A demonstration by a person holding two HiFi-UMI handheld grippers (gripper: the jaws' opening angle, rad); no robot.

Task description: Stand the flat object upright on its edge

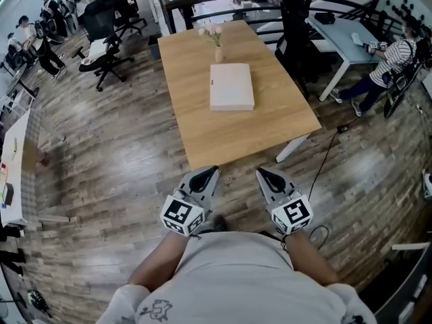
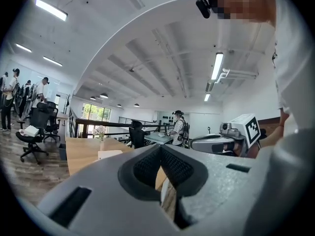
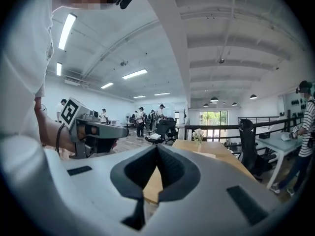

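One flat box [image 1: 231, 86] lies on one table [image 1: 202, 137]; left gripper [image 1: 214, 171] and right gripper [image 1: 260, 172], jaws closed, empty

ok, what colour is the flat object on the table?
Plain off-white, no pattern visible; the flat object shows best in the head view.

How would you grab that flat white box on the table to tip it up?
Probably by its near edge, coming in low from the person's side. The white box lies flat on the table, so only its thin edges offer a pinch; a vase stands behind the far edge. The left gripper and right gripper are shut.
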